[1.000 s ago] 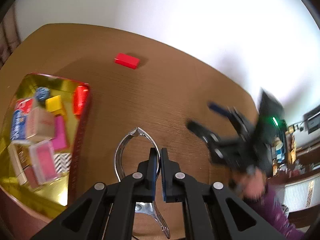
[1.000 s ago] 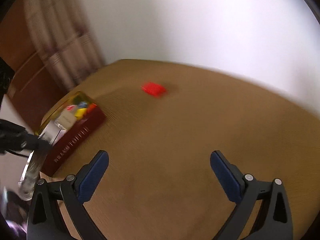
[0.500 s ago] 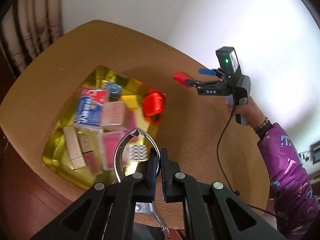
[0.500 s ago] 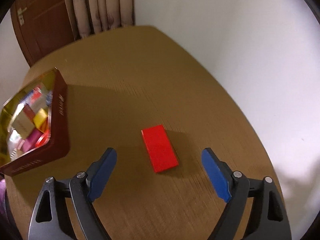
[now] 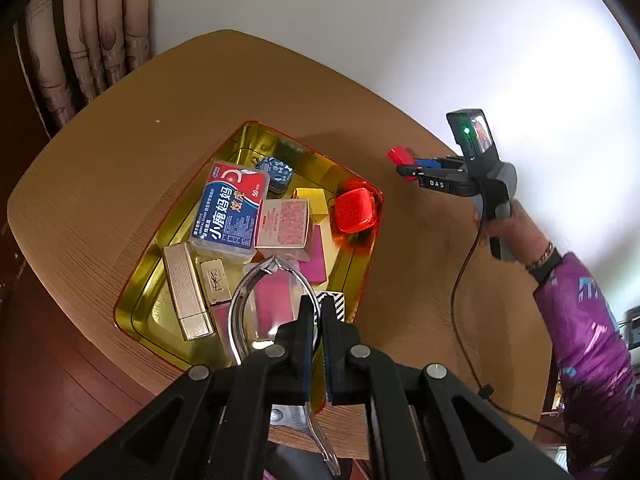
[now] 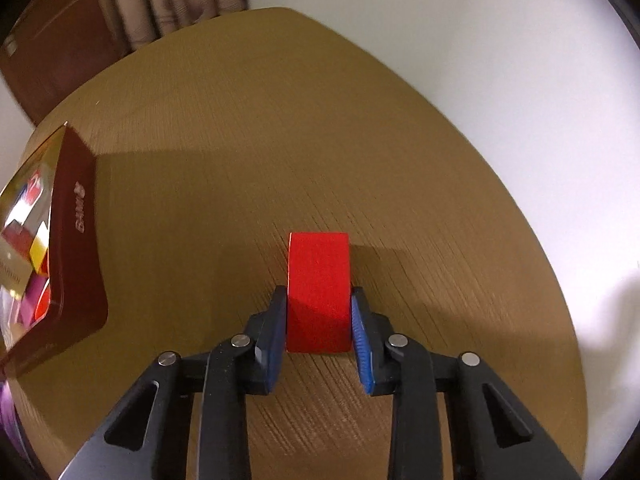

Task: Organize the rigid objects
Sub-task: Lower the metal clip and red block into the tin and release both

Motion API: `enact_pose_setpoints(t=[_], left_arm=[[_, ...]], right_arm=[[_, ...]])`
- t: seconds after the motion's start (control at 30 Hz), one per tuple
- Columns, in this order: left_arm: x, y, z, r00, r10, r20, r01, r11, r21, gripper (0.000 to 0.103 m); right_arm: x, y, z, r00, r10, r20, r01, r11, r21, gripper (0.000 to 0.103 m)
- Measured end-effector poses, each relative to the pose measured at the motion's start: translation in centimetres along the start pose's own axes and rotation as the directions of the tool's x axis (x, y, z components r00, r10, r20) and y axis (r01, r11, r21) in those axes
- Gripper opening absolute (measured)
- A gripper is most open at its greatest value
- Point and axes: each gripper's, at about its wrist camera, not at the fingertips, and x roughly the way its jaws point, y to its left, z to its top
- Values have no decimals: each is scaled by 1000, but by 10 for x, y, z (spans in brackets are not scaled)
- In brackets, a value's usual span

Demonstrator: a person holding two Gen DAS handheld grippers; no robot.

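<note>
Right wrist: R gripper [image 6: 319, 318] closing on red block [image 6: 319, 292], pads near its 6 o'clock end—could pivot out.

tin tray [image 6: 76, 240] cut off at left, clip [image 5: 256, 300] partly hidden

You see pleated curtains [image 5: 96, 36] at eleven o'clock beyond the brown table [image 5: 132, 152], with a white wall [image 5: 360, 32] (plain, unmarked) at one.

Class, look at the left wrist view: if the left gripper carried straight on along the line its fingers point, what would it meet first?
Probably the pink box in the gold tin, just beyond the left gripper and the metal clip it holds; depth is uncertain.
</note>
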Motion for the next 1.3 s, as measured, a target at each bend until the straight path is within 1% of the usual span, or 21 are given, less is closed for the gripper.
enact_pose_setpoints(t=[0.07, 0.17, 0.23, 0.33, 0.4, 0.47, 0.5, 0.53, 0.57, 0.63, 0.7, 0.77, 0.83, 0.87, 0.93, 1.0, 1.03, 1.07, 1.17, 1.23, 1.3], left_arm=[[1, 2, 0, 1000, 16, 9, -16, 1000, 9, 3], [3, 6, 2, 999, 31, 23, -31, 999, 17, 3], [8, 9, 2, 999, 30, 24, -31, 999, 23, 4], [17, 9, 5, 999, 27, 17, -28, 999, 42, 4], [25, 9, 7, 1000, 28, 11, -28, 998, 48, 4], [34, 10, 11, 1000, 13, 1, -13, 999, 51, 4], [39, 10, 13, 1000, 21, -3, -20, 998, 57, 4], [43, 11, 16, 1000, 18, -4, -18, 998, 54, 4], [46, 12, 19, 1000, 9, -5, -9, 999, 52, 4], [51, 13, 25, 1000, 2, -11, -1, 999, 49, 4], [50, 14, 30, 1000, 9, 4, -9, 999, 45, 4], [50, 14, 35, 1000, 10, -7, -10, 999, 53, 7], [49, 15, 38, 1000, -3, -21, 4, 999, 48, 20], [46, 16, 38, 1000, -24, -20, 25, 998, 50, 22], [37, 18, 37, 999, -40, 8, 39, 998, 47, 27], [26, 20, 33, 998, -38, 42, 36, 998, 50, 32], [22, 21, 30, 998, -34, 57, 31, 998, 50, 34], [17, 23, 26, 997, -26, 72, 23, 998, 52, 35], [6, 24, 12, 993, 35, 112, -44, 996, 78, 36], [-1, 26, 1, 985, 95, 147, -108, 990, 86, 36], [-3, 30, -8, 979, 122, 164, -136, 987, 81, 36]], right_arm=[[-1, 2, -2, 1000, 5, 16, -6, 999, 54, 27], [-12, -3, -9, 996, 68, 58, -75, 987, 142, 27], [-24, -1, -16, 991, 90, 96, -107, 977, 186, 27], [-48, 7, -23, 975, 148, 167, -186, 953, 239, 27], [-63, 16, -27, 959, 190, 210, -243, 934, 263, 27], [-82, 29, -30, 934, 236, 267, -308, 910, 276, 27], [-88, 35, -31, 925, 253, 284, -332, 902, 277, 27], [-93, 45, -30, 911, 284, 301, -368, 887, 278, 27], [-101, 48, -37, 902, 299, 313, -387, 879, 276, 27], [-110, 71, -37, 889, 319, 328, -409, 875, 259, 27], [-112, 92, -33, 876, 356, 326, -442, 863, 246, 27], [-112, 108, -29, 873, 366, 323, -451, 858, 245, 27], [-114, 112, -32, 871, 376, 318, -461, 849, 260, 27], [-110, 119, -32, 871, 378, 315, -463, 845, 267, 27], [-113, 118, -36, 879, 364, 308, -449, 849, 280, 27], [-109, 121, -39, 874, 373, 311, -464, 829, 312, 27], [-108, 121, -42, 879, 363, 308, -456, 830, 321, 27], [-104, 126, -42, 885, 352, 306, -446, 831, 333, 27], [-100, 133, -45, 886, 345, 310, -448, 810, 378, 27], [-95, 139, -47, 891, 338, 305, -441, 804, 399, 27], [-94, 145, -51, 900, 317, 299, -421, 807, 414, 28]])
